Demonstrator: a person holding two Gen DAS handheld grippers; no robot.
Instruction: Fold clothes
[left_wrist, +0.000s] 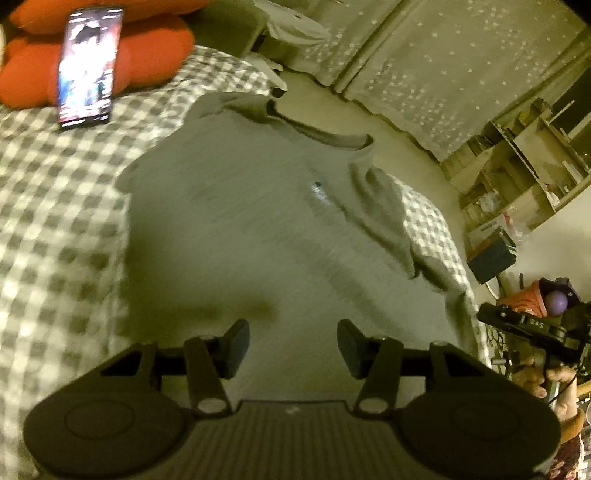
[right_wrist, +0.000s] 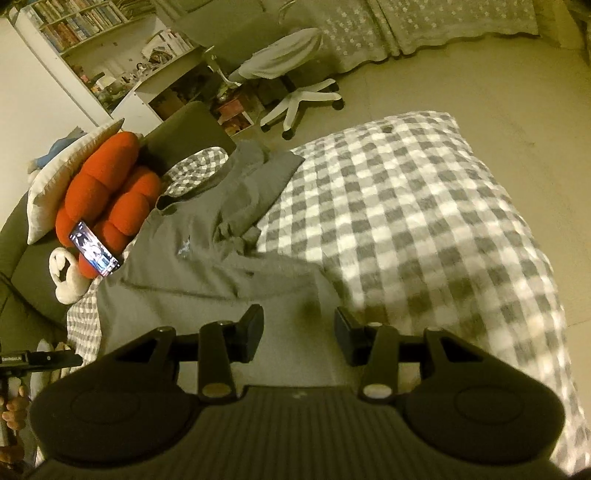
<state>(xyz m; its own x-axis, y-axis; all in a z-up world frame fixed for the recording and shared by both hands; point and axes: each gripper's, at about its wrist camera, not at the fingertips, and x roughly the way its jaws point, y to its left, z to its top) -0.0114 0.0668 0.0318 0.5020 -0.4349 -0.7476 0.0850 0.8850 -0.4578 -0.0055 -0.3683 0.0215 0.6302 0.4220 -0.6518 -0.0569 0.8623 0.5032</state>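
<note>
Both pairs of fingers sit closest to my cameras. On my left gripper (left_wrist: 293, 347) the jaws stand apart with nothing between them, hanging over the grey T-shirt (left_wrist: 236, 221). My right gripper (right_wrist: 298, 334) also has its jaws parted and empty, above the shirt's lower part where it meets the checked blanket (right_wrist: 424, 221).

I see the shirt spread mostly flat on the blanket-covered bed, collar toward the far edge, a small pale logo (left_wrist: 318, 192) on the chest. One sleeve (left_wrist: 388, 214) lies crumpled toward the bed's right edge in the left view; in the right view the same bunched folds run up toward the far corner.

At the bed's far left corner an orange cushion (left_wrist: 147, 51) props up a lit phone (left_wrist: 90, 62), which stands on the blanket just beside the shirt's shoulder. Off the far edge I see a white swivel chair (right_wrist: 291, 74) on the floor.
</note>
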